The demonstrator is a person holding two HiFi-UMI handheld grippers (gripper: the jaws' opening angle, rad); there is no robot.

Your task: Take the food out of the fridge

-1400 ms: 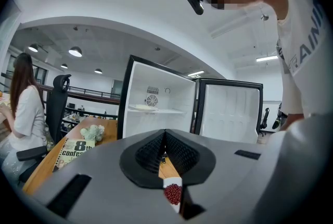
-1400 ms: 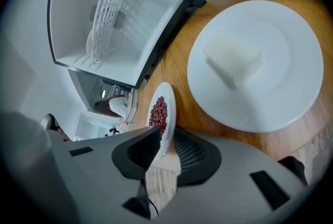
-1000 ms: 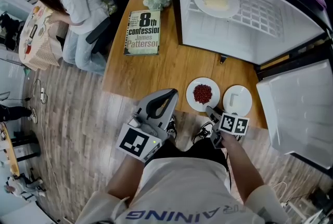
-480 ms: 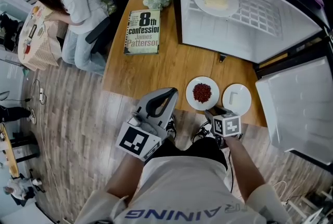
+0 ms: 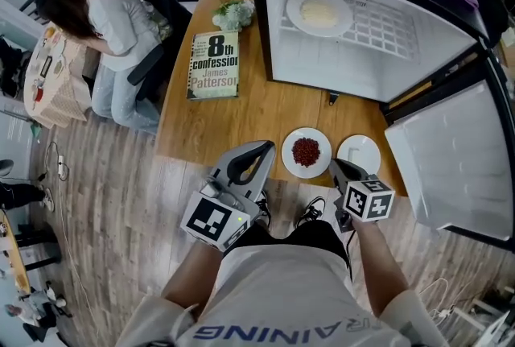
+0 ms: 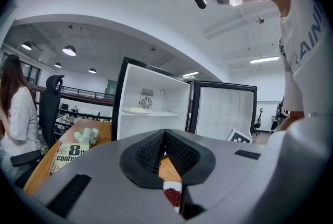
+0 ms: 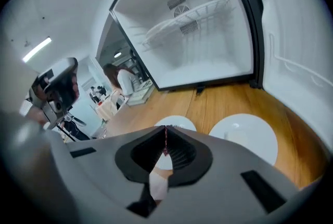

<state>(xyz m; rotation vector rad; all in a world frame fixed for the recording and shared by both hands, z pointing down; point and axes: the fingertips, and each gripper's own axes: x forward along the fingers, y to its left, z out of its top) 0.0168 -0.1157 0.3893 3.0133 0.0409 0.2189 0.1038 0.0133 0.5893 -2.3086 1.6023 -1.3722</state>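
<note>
In the open fridge (image 5: 418, 55) at upper centre, a plate of pale food (image 5: 319, 13) sits on the wire shelf. A book (image 5: 214, 64) on the worktop (image 5: 265, 108) reads "8th confession, James Patterson". The left gripper (image 5: 259, 149) has its fingers closed and empty. The right gripper (image 5: 336, 167), at lower centre, has just brought its fingers together on nothing.

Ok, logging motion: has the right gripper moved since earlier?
Yes: the right gripper drew back, clear of the white plate; jaws just closed, nothing between them.
</note>
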